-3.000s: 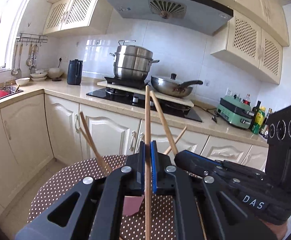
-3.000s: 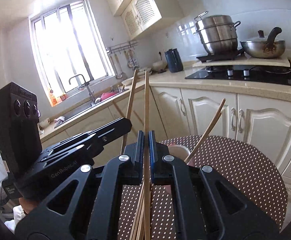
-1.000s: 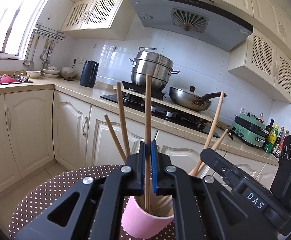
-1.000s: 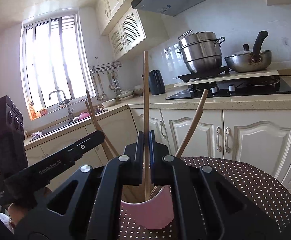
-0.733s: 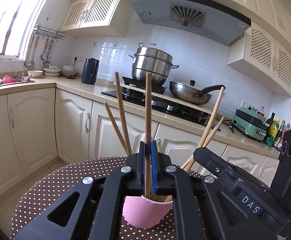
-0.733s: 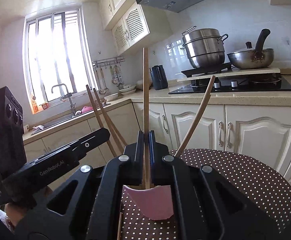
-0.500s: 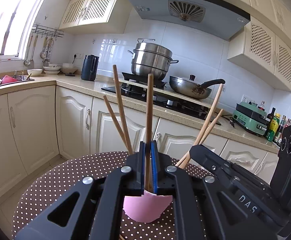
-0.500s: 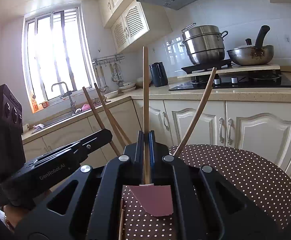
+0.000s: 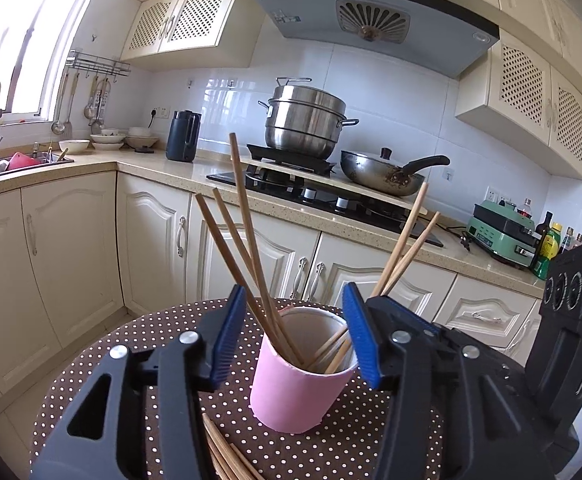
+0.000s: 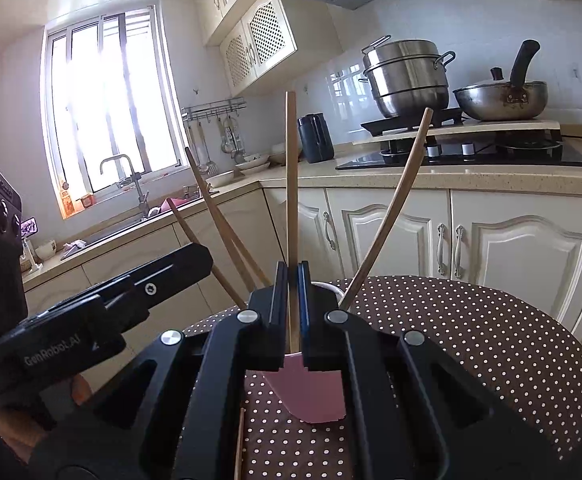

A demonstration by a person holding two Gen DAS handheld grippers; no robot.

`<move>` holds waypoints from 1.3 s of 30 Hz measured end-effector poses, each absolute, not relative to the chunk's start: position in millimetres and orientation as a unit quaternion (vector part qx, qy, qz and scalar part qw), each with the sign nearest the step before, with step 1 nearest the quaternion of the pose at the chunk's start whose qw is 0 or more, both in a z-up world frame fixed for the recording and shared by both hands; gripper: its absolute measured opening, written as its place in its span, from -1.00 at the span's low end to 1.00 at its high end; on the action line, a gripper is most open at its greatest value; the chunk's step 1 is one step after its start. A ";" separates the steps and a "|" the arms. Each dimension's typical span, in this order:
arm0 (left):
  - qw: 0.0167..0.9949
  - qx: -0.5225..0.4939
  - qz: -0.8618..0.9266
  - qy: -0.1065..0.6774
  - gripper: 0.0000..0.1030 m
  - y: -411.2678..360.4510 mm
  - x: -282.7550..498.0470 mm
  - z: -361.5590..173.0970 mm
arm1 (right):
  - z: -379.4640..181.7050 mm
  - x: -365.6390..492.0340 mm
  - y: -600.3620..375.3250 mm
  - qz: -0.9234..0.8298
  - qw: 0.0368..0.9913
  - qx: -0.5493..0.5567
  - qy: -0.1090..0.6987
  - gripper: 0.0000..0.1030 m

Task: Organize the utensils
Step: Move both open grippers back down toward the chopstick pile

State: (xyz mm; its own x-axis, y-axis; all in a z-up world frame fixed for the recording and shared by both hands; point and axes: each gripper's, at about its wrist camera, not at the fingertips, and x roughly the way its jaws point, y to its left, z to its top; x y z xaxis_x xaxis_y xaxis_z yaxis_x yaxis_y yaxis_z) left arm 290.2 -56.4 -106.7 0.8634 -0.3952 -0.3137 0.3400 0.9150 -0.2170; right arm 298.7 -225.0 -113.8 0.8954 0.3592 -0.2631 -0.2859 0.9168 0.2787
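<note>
A pink cup [image 9: 291, 396] stands on the brown polka-dot table [image 9: 131, 344] with several wooden chopsticks [image 9: 247, 220] leaning in it. My left gripper [image 9: 293, 292] is opening; its blue pads [image 9: 227, 336] stand apart on either side of the cup and touch nothing. My right gripper [image 10: 291, 270] is shut on one upright chopstick [image 10: 291, 184], whose lower end reaches into the pink cup [image 10: 311, 396]. Its body shows at the right of the left wrist view [image 9: 431, 344]. The left gripper's body [image 10: 151, 280] sits at the left of the right wrist view.
Loose chopsticks [image 9: 219, 452] lie on the cloth near my left gripper; one [image 10: 239, 444] shows below my right. Behind the table run cream cabinets [image 9: 71, 248] and a counter with a stove [image 9: 311, 192], steamer pot [image 9: 303, 120], wok [image 9: 383, 172], kettle [image 9: 183, 136] and sink [image 9: 19, 160].
My left gripper's jaws have opened and let go of its chopstick, which now leans in the cup with the others. The right gripper still grips its chopstick above the cup.
</note>
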 end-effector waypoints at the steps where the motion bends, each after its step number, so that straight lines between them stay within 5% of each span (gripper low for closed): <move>1: 0.962 -0.076 -0.191 0.177 0.01 -57.0 289.2 -106.3 | -114.5 298.9 -224.8 0.167 0.966 0.118 0.158 -0.89; 14: 0.967 -0.080 -0.182 0.162 0.16 -49.9 276.3 -94.9 | -112.5 296.4 -219.6 0.167 0.965 0.119 0.165 -0.86; 16: 0.968 -0.082 -0.177 0.160 0.17 -46.4 274.2 -92.6 | -110.4 294.7 -219.1 0.166 0.965 0.118 0.163 -0.74; 18: 0.968 -0.083 -0.176 0.157 0.18 -43.5 271.3 -90.4 | -108.6 292.2 -218.7 0.168 0.965 0.119 0.161 -0.26; 20: 0.969 -0.084 -0.174 0.156 0.19 -40.3 268.9 -88.1 | -106.6 287.5 -218.3 0.171 0.966 0.120 0.153 -0.05; 39: 0.974 -0.101 -0.155 0.130 0.21 -7.7 219.7 -62.2 | -64.5 237.3 -210.1 0.173 0.973 0.105 0.110 0.06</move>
State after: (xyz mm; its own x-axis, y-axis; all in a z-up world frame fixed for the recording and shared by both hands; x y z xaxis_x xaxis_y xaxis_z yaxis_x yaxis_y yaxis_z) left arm 219.7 -7.7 -62.2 0.9178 -0.3285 -0.2229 0.2758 0.9315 -0.2370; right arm 237.3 -210.1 -64.5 0.9155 0.3606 -0.1784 -0.3143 0.9179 0.2422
